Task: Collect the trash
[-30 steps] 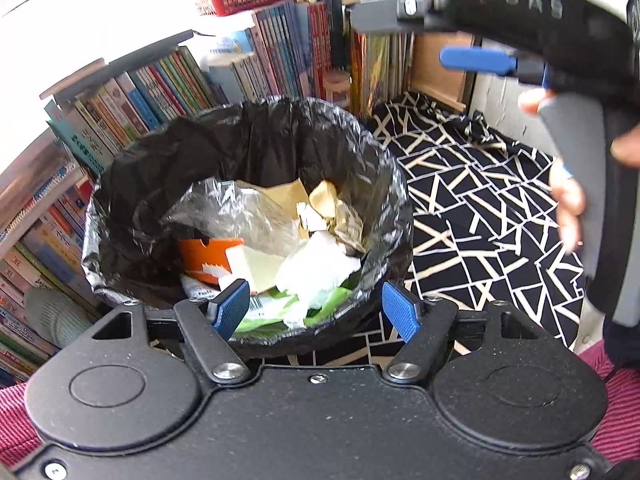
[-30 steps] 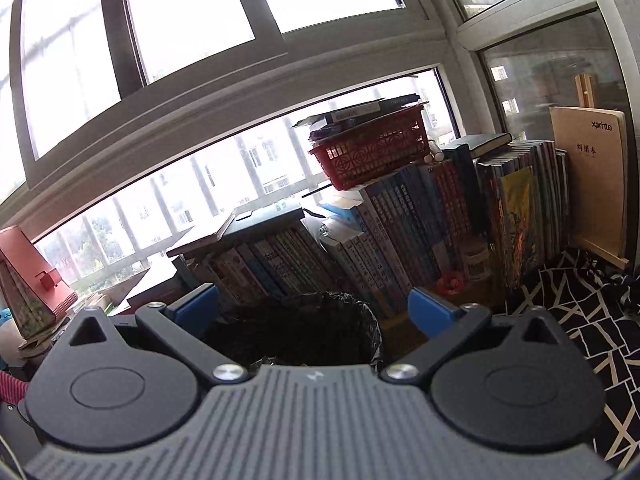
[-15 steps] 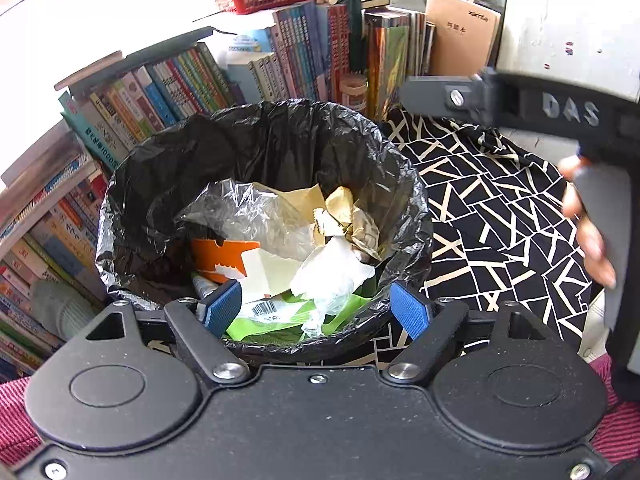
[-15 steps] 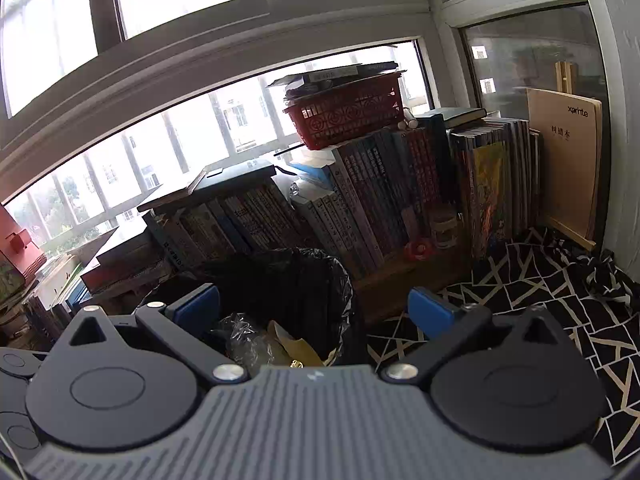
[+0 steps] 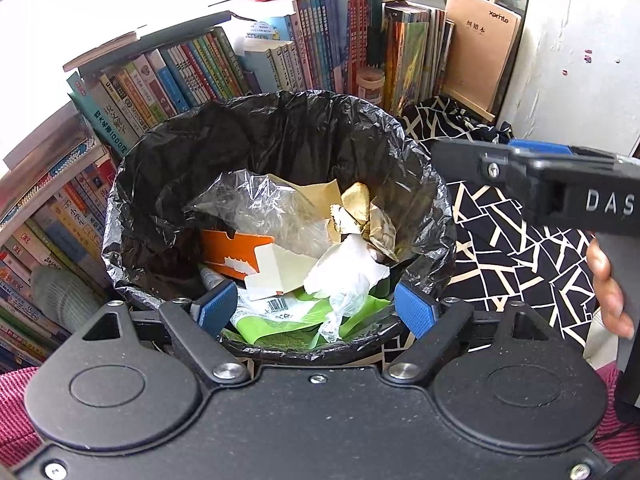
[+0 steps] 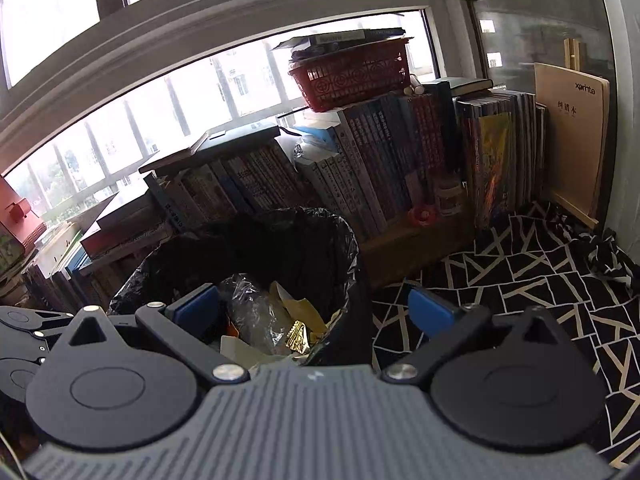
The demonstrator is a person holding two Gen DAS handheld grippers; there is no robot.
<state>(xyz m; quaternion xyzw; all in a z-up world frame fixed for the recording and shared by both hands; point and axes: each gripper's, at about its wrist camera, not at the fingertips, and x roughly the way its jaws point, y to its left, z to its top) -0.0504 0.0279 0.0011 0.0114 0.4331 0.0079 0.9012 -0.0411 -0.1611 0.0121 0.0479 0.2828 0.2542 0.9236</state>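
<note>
Right gripper [image 6: 314, 312] dropped toward black-lined round trash bin [image 5: 400, 152] at 12 o'clock w/ jaws spread, empty; left gripper [image 5: 316, 312] likewise, so probably bag-grab next.

The left wrist view sits close above the near rim of the black-lined trash bin [image 5: 280, 152] and looks steeply down into it, with the right gripper's body entering from its right edge. The right wrist view looks more level, from the bin's right side, toward the row of books [image 6: 360, 160] under the window. Both share the bin, the books, the red basket [image 6: 352, 76] and the black-and-white patterned cloth [image 5: 520, 248].
</note>
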